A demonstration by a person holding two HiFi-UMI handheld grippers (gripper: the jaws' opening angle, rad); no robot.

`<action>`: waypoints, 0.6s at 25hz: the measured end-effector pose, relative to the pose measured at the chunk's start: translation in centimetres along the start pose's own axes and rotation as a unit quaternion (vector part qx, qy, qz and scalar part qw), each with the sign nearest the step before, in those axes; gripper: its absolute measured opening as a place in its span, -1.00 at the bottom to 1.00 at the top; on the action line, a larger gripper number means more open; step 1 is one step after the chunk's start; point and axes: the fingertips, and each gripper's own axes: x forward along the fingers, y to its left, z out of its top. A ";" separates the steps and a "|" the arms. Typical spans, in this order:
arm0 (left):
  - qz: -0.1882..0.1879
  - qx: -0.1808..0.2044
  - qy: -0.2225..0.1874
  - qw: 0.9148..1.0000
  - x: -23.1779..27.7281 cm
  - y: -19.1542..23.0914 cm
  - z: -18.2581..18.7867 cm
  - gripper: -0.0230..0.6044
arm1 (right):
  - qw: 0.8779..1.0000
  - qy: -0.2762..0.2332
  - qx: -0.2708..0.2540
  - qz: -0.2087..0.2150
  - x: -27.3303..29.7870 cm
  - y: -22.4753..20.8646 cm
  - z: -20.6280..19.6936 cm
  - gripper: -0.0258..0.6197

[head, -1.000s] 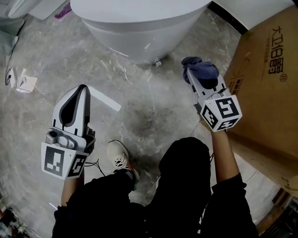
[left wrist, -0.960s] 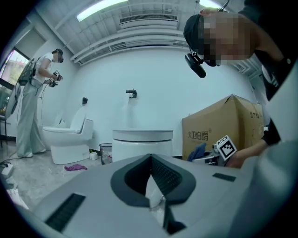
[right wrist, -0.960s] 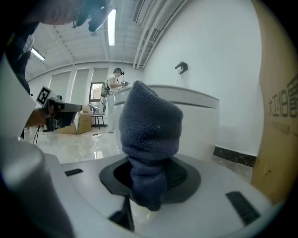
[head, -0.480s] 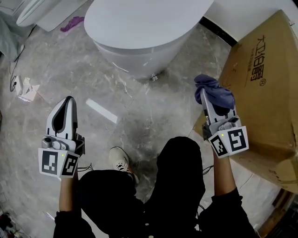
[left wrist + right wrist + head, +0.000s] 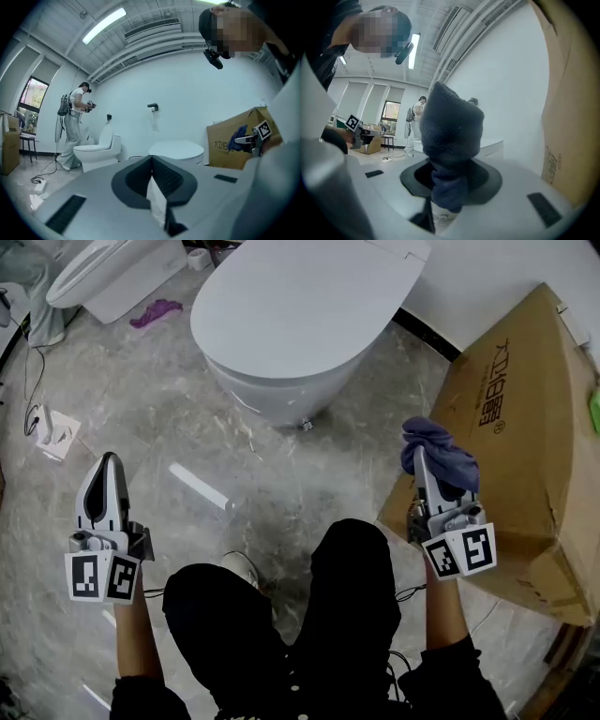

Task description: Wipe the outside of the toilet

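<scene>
A white toilet [image 5: 295, 320] with its lid down stands at the top middle of the head view; in the left gripper view the same toilet [image 5: 177, 151] shows ahead. My right gripper [image 5: 421, 455] is shut on a dark blue cloth [image 5: 437, 457], held right of the bowl and against the cardboard box. That cloth [image 5: 452, 140] fills the right gripper view between the jaws. My left gripper [image 5: 105, 462] is shut with nothing in it, low at the left over the floor, well away from the toilet.
A large cardboard box [image 5: 525, 456] stands at the right. A second toilet [image 5: 103, 273] and a purple rag [image 5: 155, 311] are at the top left. A white strip [image 5: 199, 487] and a power strip [image 5: 52, 430] lie on the marble floor. Another person [image 5: 72, 126] stands farther back.
Both grippers have drawn back toward my body and away from the toilet. The right one still holds the cloth and now sits beside the box.
</scene>
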 end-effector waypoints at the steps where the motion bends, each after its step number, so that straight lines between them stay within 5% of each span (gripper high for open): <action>1: 0.002 0.001 -0.002 1.000 -0.2 0.5 0.3 -0.89 | 1.000 0.000 -0.003 -0.002 0.0 0.1 0.4 -0.54; 15: 0.030 0.012 0.016 0.999 -1.1 5.5 7.7 -0.89 | 0.998 0.032 -0.042 -0.037 1.9 1.3 7.3 -0.54</action>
